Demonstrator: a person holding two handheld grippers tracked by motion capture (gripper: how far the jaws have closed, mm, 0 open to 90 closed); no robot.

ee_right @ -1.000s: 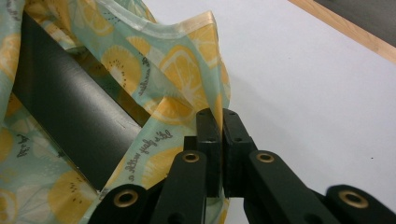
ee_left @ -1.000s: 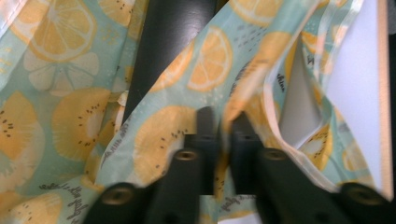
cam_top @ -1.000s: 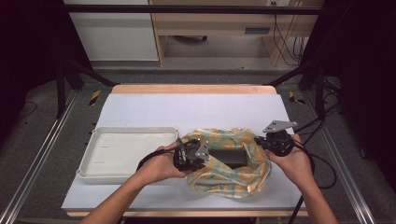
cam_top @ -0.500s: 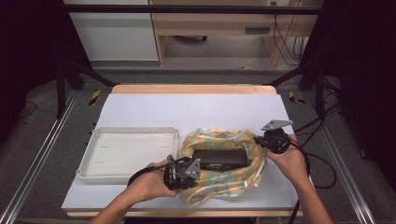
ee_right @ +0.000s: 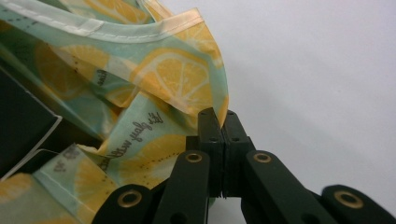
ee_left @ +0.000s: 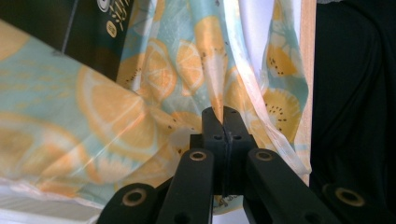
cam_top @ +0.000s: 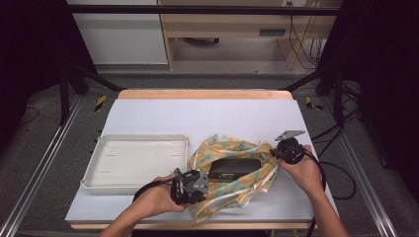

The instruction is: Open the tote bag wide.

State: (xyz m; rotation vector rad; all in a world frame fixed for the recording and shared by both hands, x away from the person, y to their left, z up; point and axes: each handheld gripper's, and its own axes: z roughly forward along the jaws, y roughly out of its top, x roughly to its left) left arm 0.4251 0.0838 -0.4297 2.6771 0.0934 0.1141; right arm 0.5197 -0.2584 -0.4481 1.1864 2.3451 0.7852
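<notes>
A person seated at the near edge of a white-topped table works a lemon-print cloth bag with a hand-held gripper in each hand. The bag lies on the right half of the table, near the front edge, its mouth spread wide around a black box that rests inside it. The left gripper is clenched on the bag's near-left rim, close to the front edge; in the left gripper view its jaws are pressed together with a pinch of the printed fabric caught at their tips. The right gripper, toward the table's right edge, grasps the bag's far-right rim; the right gripper view shows its jaws closed tight on a fold of the cloth, with a corner of the black box beside it. A cream tray sits on the left half of the table, just beside the bag
</notes>
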